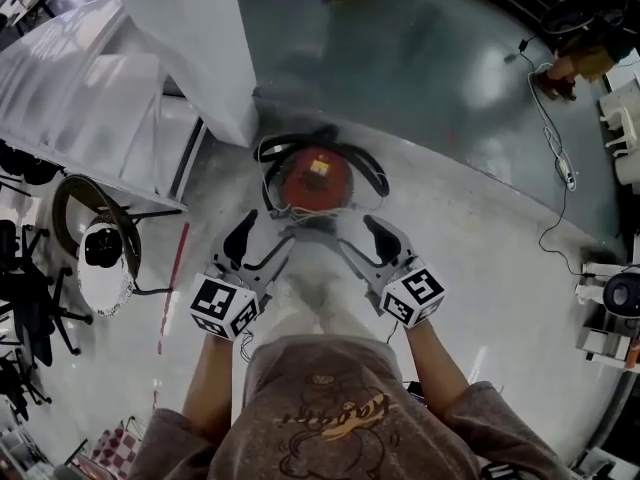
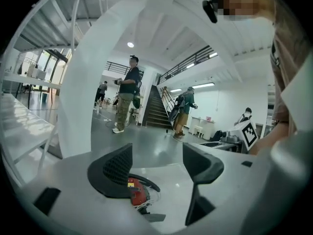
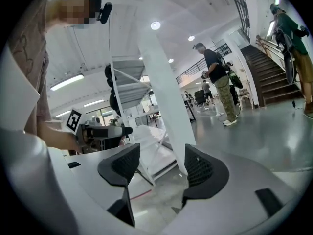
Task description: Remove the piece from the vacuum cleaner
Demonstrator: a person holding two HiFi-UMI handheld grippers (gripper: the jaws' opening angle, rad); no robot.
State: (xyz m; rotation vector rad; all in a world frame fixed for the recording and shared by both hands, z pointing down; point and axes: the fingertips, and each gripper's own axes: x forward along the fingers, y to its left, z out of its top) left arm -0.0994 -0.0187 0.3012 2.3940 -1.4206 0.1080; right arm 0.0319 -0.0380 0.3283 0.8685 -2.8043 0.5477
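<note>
A red round vacuum cleaner (image 1: 316,180) sits on the floor just ahead of me, with a black hose (image 1: 368,164) curled around it and a cord on top. My left gripper (image 1: 262,236) and right gripper (image 1: 362,236) hover side by side just short of it, both open and empty. In the left gripper view the red vacuum cleaner (image 2: 138,192) shows low between the spread jaws of the left gripper (image 2: 159,168), well beyond the pads. In the right gripper view, nothing lies between the jaws of the right gripper (image 3: 161,168), which face the floor and a white pillar (image 3: 166,106).
A white pillar (image 1: 190,38) and a white shelf rack (image 1: 90,88) stand at the left behind the vacuum. A round black-rimmed device (image 1: 100,258) and office chairs (image 1: 25,308) crowd the left side. A cable with a power strip (image 1: 560,158) runs along the right. People (image 2: 126,94) stand near stairs (image 2: 155,109).
</note>
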